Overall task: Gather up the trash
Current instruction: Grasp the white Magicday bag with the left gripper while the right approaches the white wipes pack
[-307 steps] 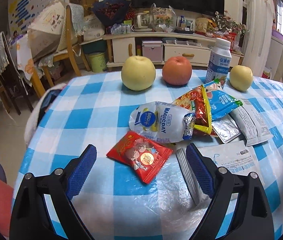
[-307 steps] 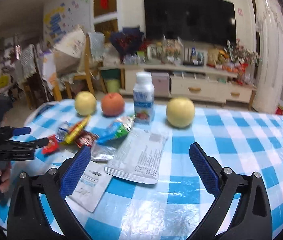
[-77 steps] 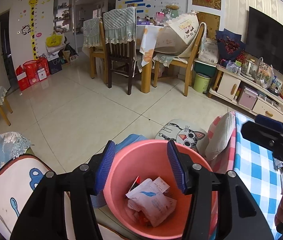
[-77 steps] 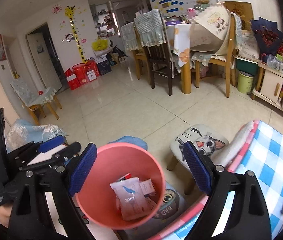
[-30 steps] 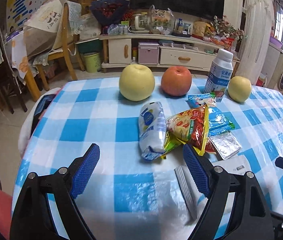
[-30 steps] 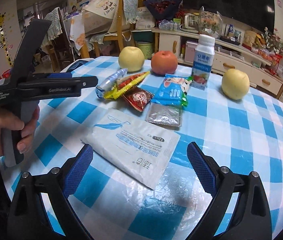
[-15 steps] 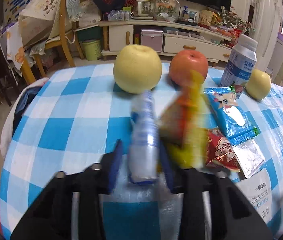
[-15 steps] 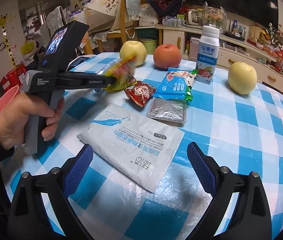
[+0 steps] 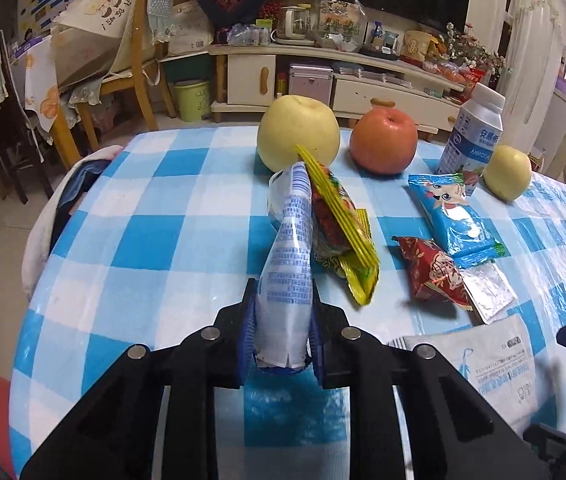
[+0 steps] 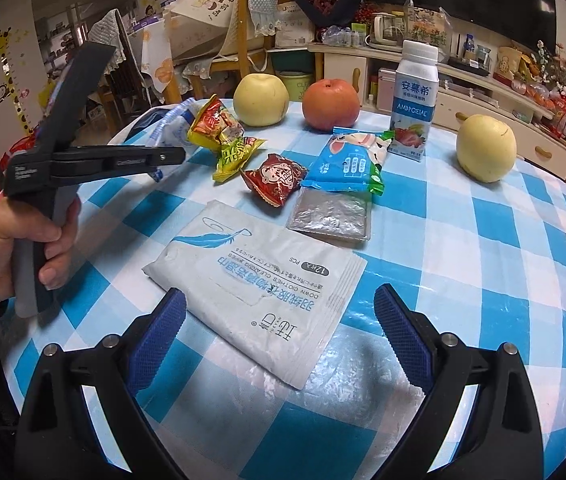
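My left gripper (image 9: 281, 330) is clamped on the white and blue wrapper (image 9: 289, 264), which sticks up off the checkered table (image 9: 155, 216) with the yellow snack bag (image 9: 341, 226) pressed beside it. My right gripper (image 10: 279, 330) hangs wide open over the big white wipes packet (image 10: 259, 284), holding nothing.

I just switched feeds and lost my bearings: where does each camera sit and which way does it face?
Left wrist: rides the left tool, looking down along it across the checked table toward the TV cabinet; its fingers clamp a white-blue wrapper.
Right wrist: rides the open right tool, facing over the wipes packet; the person's left hand shows holding the other tool.
Shared: red apple, yogurt bottle, wrappers.
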Demonstrator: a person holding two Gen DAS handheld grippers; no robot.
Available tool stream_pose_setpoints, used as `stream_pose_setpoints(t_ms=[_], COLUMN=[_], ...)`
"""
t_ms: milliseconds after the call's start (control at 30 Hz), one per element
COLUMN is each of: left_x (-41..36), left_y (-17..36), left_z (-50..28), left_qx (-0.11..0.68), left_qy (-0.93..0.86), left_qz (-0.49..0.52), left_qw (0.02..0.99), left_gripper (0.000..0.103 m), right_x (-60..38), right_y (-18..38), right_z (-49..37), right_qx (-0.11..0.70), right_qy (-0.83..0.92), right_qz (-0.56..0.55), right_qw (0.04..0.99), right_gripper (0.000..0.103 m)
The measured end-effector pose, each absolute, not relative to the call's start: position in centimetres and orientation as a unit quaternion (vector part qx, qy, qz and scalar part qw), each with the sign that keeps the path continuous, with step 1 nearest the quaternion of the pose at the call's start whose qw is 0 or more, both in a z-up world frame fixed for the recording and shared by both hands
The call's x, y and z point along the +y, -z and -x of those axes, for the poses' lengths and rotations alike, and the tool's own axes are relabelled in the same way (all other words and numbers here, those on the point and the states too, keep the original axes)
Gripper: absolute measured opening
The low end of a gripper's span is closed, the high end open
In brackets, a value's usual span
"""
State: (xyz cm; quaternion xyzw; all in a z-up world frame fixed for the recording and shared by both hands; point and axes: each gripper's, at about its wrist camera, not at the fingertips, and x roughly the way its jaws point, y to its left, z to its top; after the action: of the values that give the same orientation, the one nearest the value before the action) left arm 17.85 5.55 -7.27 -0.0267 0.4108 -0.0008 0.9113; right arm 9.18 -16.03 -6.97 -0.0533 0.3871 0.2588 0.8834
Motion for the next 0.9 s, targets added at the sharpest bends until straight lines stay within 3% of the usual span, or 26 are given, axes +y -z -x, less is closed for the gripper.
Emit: stream_pose_setpoints(t_ms=[333,567,733,900], left_x=[6.6,7.0,6.7,6.9], left_y=[6.1,5.7,5.6,5.6], left_z=[-14.5,-13.0,-12.8,-12.9], left_qx=[0.411,0.413,0.408,0.408], left_qy=[-0.012,-0.004,0.007,0.015], left_qz=[0.025,0.037,0.031,0.038], left_qw=[0.911,0.91,0.912,0.912], left_gripper=[0.024,0.024,0.024,0.024], right_x=[-15.0,-13.3,-11.2,-11.8], right_y=[8.0,8.3,9.2,9.5], right_z=[-9.8,-10.8,-11.9,-14.0], right_qx=[0.402,0.391,0.39,0.395], right_qy=[-0.272,-0.312,-0.401,-0.457], right_qz=[0.069,0.158,0.261,0.253], right_qw=[0.872,0.851,0.787,0.756], right_gripper=[0.095,0.099,0.099,0.099])
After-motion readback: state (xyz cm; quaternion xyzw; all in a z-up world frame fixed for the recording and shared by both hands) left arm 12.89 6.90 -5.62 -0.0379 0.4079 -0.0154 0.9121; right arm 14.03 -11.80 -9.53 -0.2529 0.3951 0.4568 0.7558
